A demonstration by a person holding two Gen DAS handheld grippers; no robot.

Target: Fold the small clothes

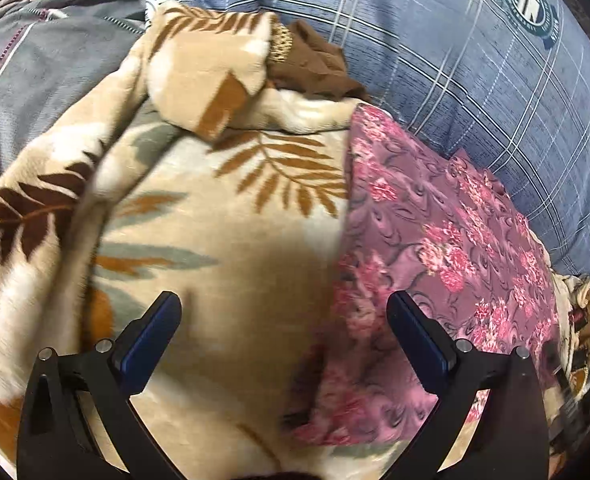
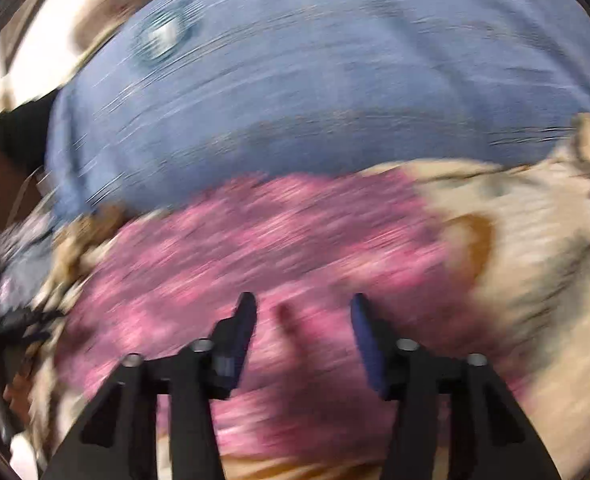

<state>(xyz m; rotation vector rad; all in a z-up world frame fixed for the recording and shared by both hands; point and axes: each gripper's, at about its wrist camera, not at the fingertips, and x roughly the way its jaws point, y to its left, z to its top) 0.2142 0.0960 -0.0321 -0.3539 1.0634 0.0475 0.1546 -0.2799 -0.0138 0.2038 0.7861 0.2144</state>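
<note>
Bedding: blue plaid sheet [image 1: 435,48], woven look, thin white grid lines, 1 round green crest printed top right; grey quilt [image 1: 35,60] at left, stitched lines.
Blanket: 1 beige fleece blanket [image 1: 223,240], plush nap, brown and grey-green leaf print, bunched into a lump at the far end.
Garment: 1 mauve cloth [image 1: 447,240] with pink flower print, thin and smooth, lying flat on the blanket's right half, straight left edge; right-wrist view shows it as a pink smear [image 2: 255,248], too blurred for detail.
Brown cloth: 1 small brown piece [image 1: 315,68], crumpled, gold mesh trim, tucked behind the blanket lump.
Left gripper: [image 1: 285,304] 2 black fingers, blue pads, spread wide, nothing between them; above the blanket/garment edge.
Right gripper: [image 2: 303,304] 2 black fingers, blue pads, apart, no cloth pinched; over the garment.
</note>
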